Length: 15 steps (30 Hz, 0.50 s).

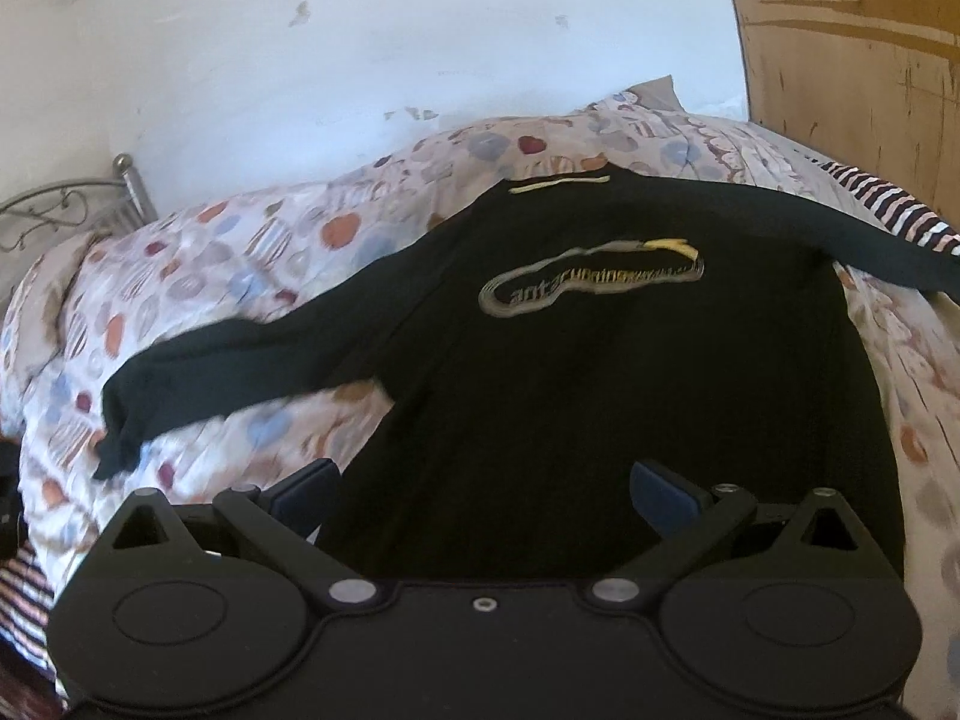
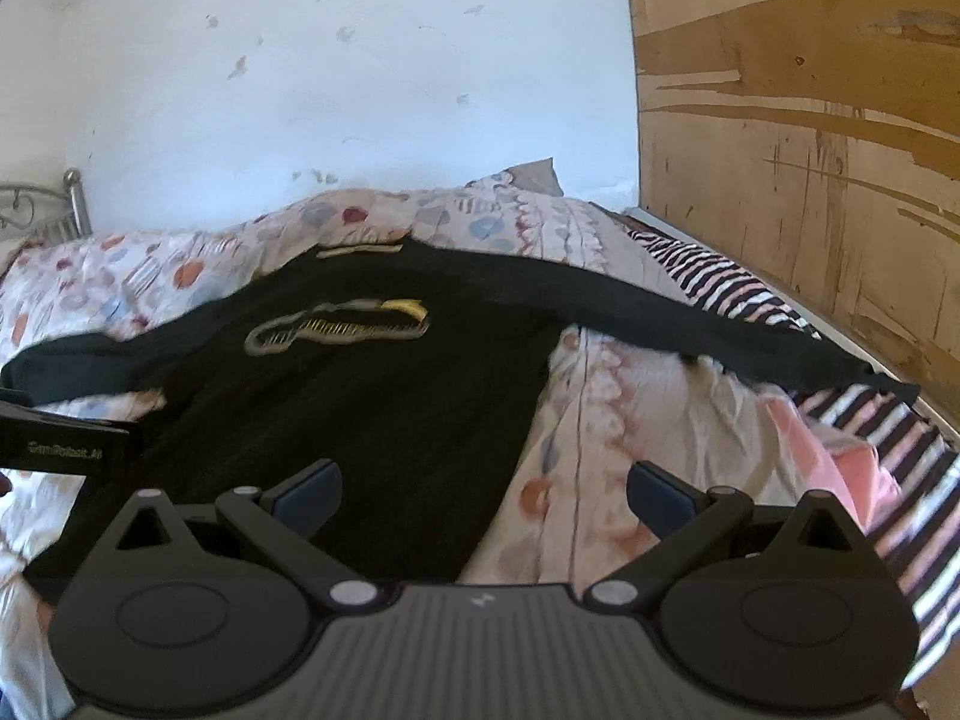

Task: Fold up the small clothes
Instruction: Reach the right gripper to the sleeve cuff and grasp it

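Black knit fills the left wrist view: a long-sleeved black top (image 1: 576, 360) lies spread flat on a patterned duvet (image 1: 228, 276), collar at the far end, hem nearest the camera, both sleeves thrown out sideways. Its body axis runs straight away from the left gripper (image 1: 486, 489), whose fingers stand wide apart and hold nothing, poised just over the hem's left half. The left sleeve (image 1: 240, 372) stretches well off to that side, its cuff near the bed's edge. A striped garment (image 1: 900, 216) lies under the other sleeve's end.

In the right wrist view the same top sits left of centre, and the right gripper (image 2: 483, 498), also spread and empty, straddles the body's right edge: one finger over black cloth, the other over bare duvet. The right sleeve (image 2: 690, 330) runs away to the far right across the striped garment. The left gripper's body shows at the picture's left edge.

Each gripper seems nearest its own hem corner, so a hem-to-collar fold away from the person, or a sleeve tucked inward first, looks likeliest.
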### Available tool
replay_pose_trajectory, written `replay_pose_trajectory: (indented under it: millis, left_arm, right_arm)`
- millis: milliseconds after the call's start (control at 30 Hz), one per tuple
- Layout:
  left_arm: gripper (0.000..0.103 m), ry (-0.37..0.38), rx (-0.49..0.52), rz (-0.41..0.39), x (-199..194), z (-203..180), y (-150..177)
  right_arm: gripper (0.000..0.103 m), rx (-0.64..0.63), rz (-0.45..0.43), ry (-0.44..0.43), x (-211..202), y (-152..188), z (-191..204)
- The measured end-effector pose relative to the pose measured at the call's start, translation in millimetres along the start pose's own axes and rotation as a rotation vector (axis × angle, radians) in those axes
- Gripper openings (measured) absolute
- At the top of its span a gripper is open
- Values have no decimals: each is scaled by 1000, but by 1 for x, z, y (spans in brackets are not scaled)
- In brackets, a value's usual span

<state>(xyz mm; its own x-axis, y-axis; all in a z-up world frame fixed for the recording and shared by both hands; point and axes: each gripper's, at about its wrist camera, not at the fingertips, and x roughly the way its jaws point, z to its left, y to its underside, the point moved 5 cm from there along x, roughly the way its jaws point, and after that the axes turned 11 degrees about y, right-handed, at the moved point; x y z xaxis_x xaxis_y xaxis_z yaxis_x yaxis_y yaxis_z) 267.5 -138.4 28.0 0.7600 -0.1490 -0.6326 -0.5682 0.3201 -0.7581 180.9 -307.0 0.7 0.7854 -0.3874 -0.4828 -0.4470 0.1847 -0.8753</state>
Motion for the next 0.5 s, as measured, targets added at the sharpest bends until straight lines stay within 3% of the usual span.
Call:
replay_pose_trajectory:
  millis: [233, 500]
  left_arm:
    - [103, 16, 24, -6, 51, -27, -52]
    - [103, 69, 14, -21, 93, -61, -83]
  right_arm:
    - [103, 131, -29, 19, 56, -37, -65]
    - [103, 261, -21, 107, 107, -63, -159]
